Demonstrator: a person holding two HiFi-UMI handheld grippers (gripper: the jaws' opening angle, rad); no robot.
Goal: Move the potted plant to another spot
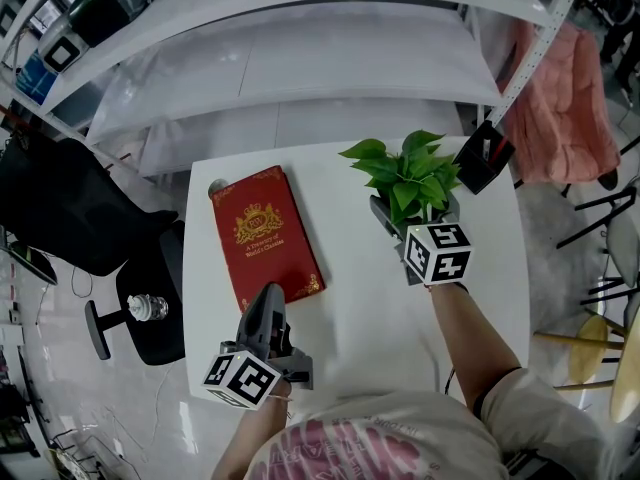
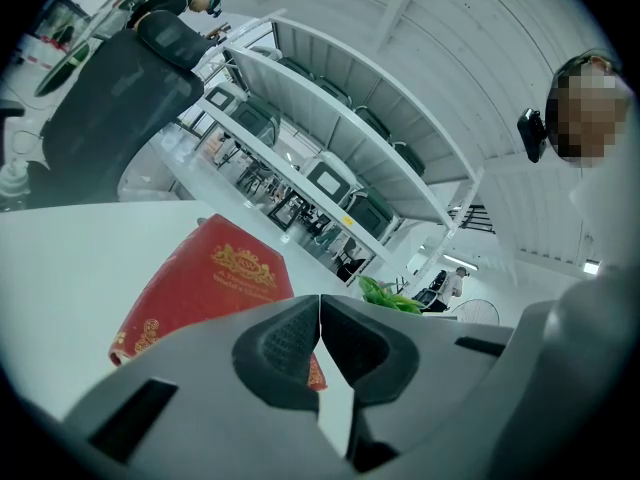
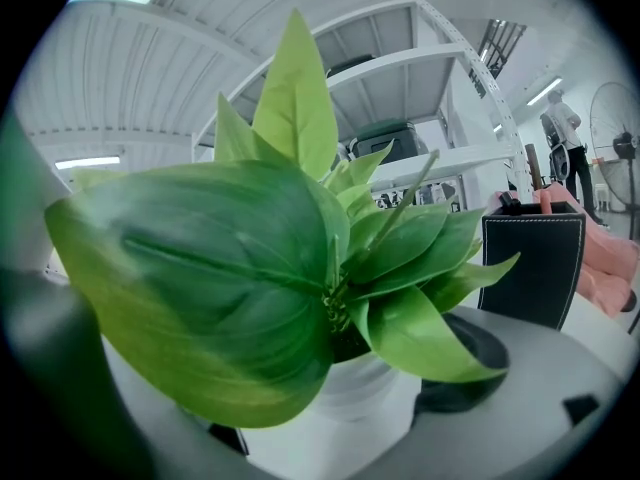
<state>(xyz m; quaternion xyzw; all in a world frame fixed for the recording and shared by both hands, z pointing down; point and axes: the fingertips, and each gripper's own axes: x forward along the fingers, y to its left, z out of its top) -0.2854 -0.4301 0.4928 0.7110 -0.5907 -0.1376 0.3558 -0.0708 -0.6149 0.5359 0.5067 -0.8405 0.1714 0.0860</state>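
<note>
The potted plant has broad green leaves and a white pot; it stands at the back right of the white table. My right gripper reaches in from the near side, and the pot sits between its jaws with the dark pads against its sides. Leaves fill most of the right gripper view. My left gripper hovers at the table's front left, shut on nothing, its tips pointing at the near end of a red book. The plant shows small beyond the book.
A black pen holder stands right behind the plant, close to its leaves. A white shelf unit rises behind the table. A black office chair is at the left, a pink cloth at the right.
</note>
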